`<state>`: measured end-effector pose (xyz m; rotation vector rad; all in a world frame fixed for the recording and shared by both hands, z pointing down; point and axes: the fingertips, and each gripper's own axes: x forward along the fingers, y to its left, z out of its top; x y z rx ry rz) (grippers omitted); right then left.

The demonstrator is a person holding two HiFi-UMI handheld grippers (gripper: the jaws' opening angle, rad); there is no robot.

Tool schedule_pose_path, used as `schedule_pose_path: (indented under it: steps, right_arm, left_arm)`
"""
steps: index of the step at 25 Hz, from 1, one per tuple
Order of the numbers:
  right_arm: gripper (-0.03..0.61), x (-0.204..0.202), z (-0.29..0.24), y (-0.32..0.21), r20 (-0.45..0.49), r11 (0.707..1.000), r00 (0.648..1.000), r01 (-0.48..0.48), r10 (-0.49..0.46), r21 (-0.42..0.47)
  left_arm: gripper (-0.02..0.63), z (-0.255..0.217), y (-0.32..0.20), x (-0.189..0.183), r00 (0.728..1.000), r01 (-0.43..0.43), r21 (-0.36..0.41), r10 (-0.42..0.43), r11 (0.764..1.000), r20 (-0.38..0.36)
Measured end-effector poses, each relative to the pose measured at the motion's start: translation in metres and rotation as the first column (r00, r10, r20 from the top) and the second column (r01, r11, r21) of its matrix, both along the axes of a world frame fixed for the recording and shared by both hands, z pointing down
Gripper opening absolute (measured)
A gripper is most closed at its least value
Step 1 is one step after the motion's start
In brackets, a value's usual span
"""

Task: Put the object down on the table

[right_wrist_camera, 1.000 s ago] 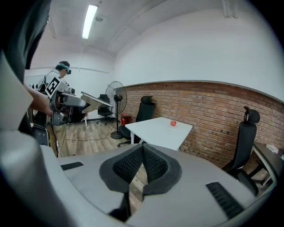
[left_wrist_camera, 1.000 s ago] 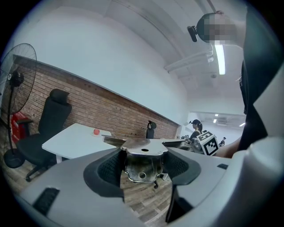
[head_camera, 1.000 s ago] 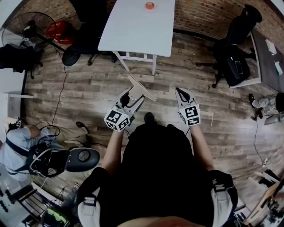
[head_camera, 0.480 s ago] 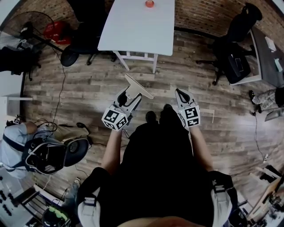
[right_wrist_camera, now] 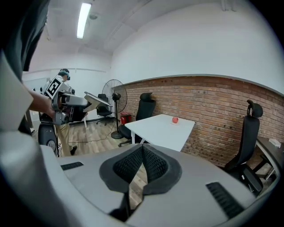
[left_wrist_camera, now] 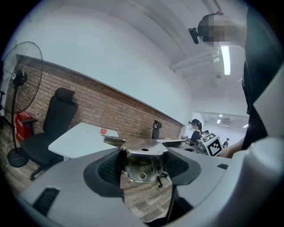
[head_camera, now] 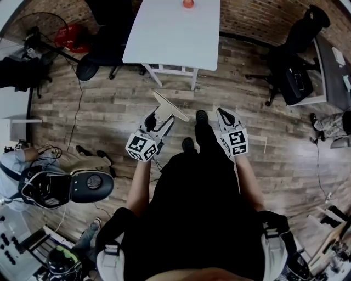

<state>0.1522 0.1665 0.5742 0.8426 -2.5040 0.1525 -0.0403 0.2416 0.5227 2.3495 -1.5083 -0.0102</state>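
Note:
My left gripper (head_camera: 159,117) is shut on a metal tool with a flat tan blade (head_camera: 171,105), held above the wooden floor. In the left gripper view its shiny metal shank (left_wrist_camera: 143,163) sits between the black pads (left_wrist_camera: 111,167) of the left gripper (left_wrist_camera: 143,170). The right gripper (head_camera: 225,114) is beside it, shut and empty; its pads (right_wrist_camera: 153,165) meet in the right gripper view. The white table (head_camera: 173,38) stands ahead, apart from both grippers, with a small red object (head_camera: 188,3) at its far end. The table (right_wrist_camera: 159,129) also shows in the right gripper view.
Black office chairs (head_camera: 293,55) stand right of the table and another (head_camera: 107,49) at its left. A fan (head_camera: 33,38) and a red item (head_camera: 68,38) are at far left. A person (head_camera: 22,164) with a chair (head_camera: 82,186) and floor cables are lower left.
The table has come slightly nearer and a foot has stepped forward. Both grippers keep their places in the view. The chair at lower left has shifted.

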Motion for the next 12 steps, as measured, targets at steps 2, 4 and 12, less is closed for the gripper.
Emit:
schedule_pose_path:
  steps: [2, 4, 12]
  right_arm:
    - [0.0, -0.005, -0.002, -0.008, 0.006, 1.0, 1.0, 0.004, -0.004, 0.003]
    - [0.0, -0.009, -0.003, -0.019, 0.011, 1.0, 1.0, 0.008, -0.008, 0.007]
    - [0.0, -0.026, 0.007, -0.051, 0.023, 0.999, 0.999, 0.029, -0.028, -0.027]
  left_arm:
    - [0.285, -0.001, -0.006, -0.003, 1.0, -0.001, 0.0, 0.001, 1.0, 0.005]
    - [0.285, -0.001, -0.017, -0.006, 1.0, 0.0, 0.003, 0.0, 1.0, 0.013]
    - [0.285, 0.003, -0.042, -0.017, 1.0, 0.02, -0.02, -0.019, 1.0, 0.024]
